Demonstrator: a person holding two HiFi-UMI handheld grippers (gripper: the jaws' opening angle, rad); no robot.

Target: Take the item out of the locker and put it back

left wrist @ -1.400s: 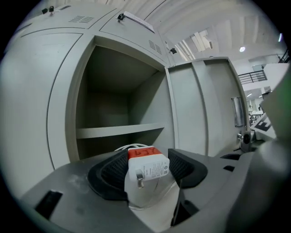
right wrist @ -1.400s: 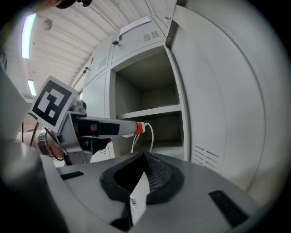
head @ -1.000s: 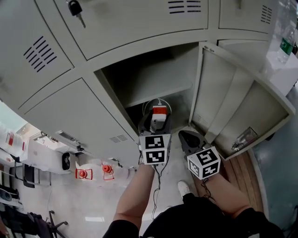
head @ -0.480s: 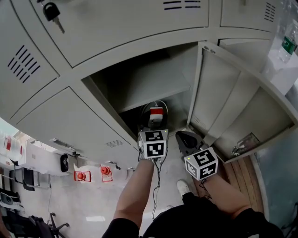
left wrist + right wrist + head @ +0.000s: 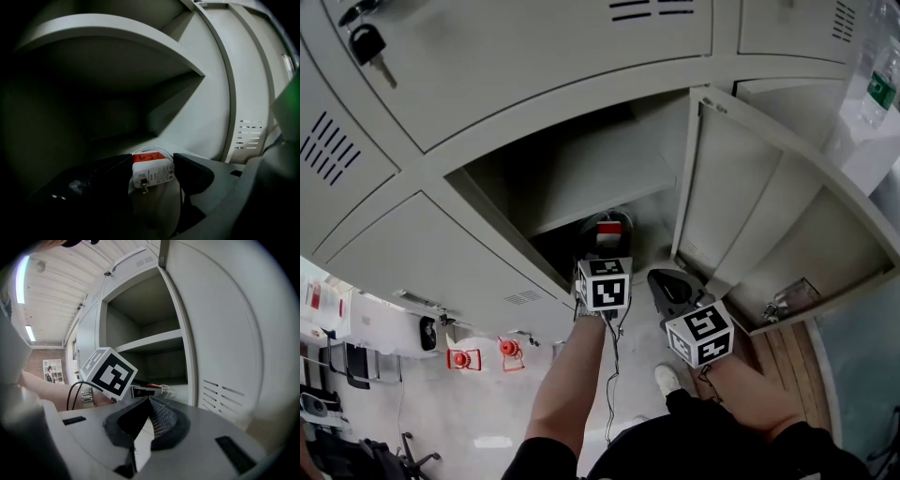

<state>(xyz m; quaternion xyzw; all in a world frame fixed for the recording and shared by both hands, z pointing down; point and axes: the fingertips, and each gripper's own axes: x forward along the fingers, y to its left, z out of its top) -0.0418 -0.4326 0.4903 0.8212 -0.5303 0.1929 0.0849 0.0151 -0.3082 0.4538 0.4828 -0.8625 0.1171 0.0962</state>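
**One charger heading back into the locker [image 5: 534,127]**

Over the last second the left gripper [image 5: 605,248] has carried the charger [image 5: 151,171] deeper under the shelf [image 5: 581,178], so the return looks nearly done. Its jaws clamp the boxy white plastic body, which has an orange-red cap, metal prongs and a looped cord. The right gripper [image 5: 147,401] waits outside, jaws pressed together on nothing, beside the dull grey steel door [image 5: 741,216].
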